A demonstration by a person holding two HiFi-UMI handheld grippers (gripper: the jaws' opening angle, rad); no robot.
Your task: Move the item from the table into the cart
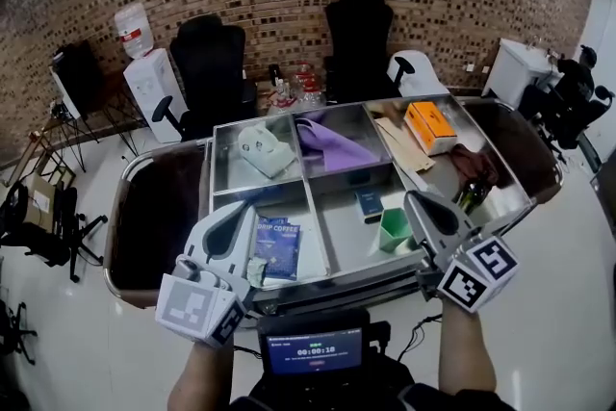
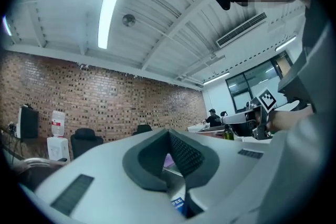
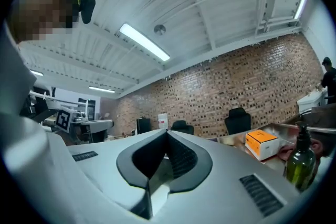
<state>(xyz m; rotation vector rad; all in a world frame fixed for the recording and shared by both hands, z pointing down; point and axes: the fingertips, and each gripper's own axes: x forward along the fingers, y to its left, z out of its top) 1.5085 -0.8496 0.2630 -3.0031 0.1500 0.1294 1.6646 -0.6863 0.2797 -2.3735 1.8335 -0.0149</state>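
A steel cart (image 1: 318, 276) with several compartments stands in front of me over a brown table (image 1: 154, 217). In the cart lie a blue coffee pack (image 1: 279, 245), a green cup (image 1: 393, 228), a small dark box (image 1: 369, 203), a purple cloth (image 1: 332, 145), a white item (image 1: 265, 149) and an orange box (image 1: 430, 126). My left gripper (image 1: 234, 210) hovers at the cart's near left, shut and empty, its tips (image 2: 169, 132) meeting. Below them shows the coffee pack (image 2: 178, 203). My right gripper (image 1: 416, 197) is beside the green cup, shut with nothing held (image 3: 167, 132).
Dark green bottles (image 1: 469, 197) and a dark red cloth (image 1: 478, 164) lie at the cart's right end, near the orange box (image 3: 261, 144) and bottle (image 3: 301, 162). Black office chairs (image 1: 358, 38) and a water dispenser (image 1: 144, 77) line the brick wall. A screen (image 1: 313, 349) sits below me.
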